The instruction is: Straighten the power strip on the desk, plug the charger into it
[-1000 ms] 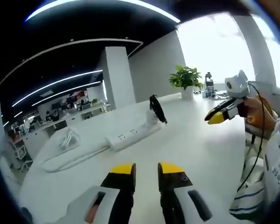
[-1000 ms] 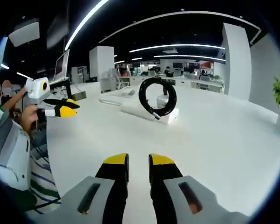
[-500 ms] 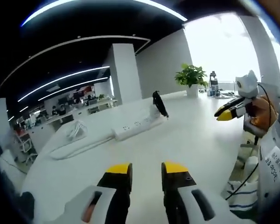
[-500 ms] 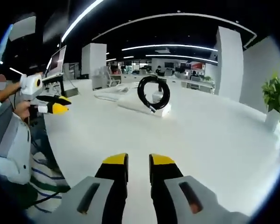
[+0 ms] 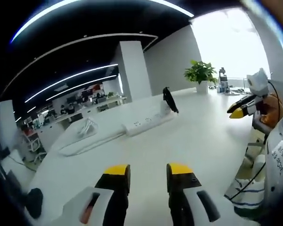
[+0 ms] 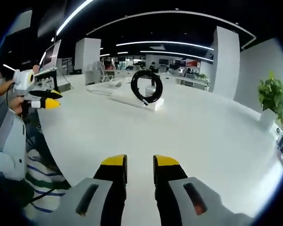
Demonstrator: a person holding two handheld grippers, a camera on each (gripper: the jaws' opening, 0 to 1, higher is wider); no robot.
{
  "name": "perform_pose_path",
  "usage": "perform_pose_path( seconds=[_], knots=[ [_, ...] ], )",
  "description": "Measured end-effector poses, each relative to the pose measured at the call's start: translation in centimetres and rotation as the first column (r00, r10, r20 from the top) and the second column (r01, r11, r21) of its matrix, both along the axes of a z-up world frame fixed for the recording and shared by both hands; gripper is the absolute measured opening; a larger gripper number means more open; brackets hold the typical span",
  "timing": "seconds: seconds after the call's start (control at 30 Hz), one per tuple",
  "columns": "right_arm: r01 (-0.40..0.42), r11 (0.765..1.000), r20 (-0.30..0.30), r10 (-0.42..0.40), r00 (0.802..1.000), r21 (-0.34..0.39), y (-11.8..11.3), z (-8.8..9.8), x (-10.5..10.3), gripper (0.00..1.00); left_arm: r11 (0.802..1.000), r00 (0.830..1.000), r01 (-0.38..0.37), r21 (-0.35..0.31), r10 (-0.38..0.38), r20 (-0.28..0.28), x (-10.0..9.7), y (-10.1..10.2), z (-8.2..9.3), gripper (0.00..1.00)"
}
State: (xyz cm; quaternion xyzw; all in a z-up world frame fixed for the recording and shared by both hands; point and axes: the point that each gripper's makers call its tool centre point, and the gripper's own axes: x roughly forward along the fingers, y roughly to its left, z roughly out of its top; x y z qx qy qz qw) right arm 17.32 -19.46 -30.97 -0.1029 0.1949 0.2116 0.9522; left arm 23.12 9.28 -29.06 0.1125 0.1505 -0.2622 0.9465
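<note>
The left gripper (image 5: 145, 170) hangs over the near edge of the white surface (image 5: 198, 132), its yellow-tipped fingers (image 5: 116, 170) parted by a narrow gap with nothing between them. Well beyond them, toward the far side, the white power strip (image 5: 148, 123) lies at a slant, its sockets facing up and its white cable (image 5: 92, 143) running off to the left. At the strip's right end stands a black coil of cord (image 5: 170, 100), seen edge-on from here. Off to the right the right gripper (image 5: 237, 112) comes into this view, held in a hand (image 5: 272, 103) above the surface edge — its fingers look nearly closed, though it is too small to be sure.

In the right gripper view the right gripper (image 6: 139, 162) also sits low over the bare surface (image 6: 212, 136), fingers (image 6: 165, 161) a narrow gap apart and empty. The power strip (image 6: 137, 100) lies far ahead, slightly left of the fingers' line, with the black cord (image 6: 145, 86) standing as an upright ring at its near end and a small white block, perhaps the charger (image 6: 153, 90), within the ring. At the far left the left gripper (image 6: 47, 102) is held up by a hand (image 6: 15, 106), well apart from the strip. A potted plant (image 6: 270, 96) stands at the far right edge.
</note>
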Motion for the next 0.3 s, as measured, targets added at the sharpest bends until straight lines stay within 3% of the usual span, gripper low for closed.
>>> perform_pose_path(
  seconds=[0.3],
  knots=[
    [0.016,1.000,0.000,-0.016,1.000,-0.022,-0.49,-0.10,0.00,0.21,1.000,1.000,-0.009,0.010,0.009,-0.011,-0.30,0.55,-0.42,0.32]
  ],
)
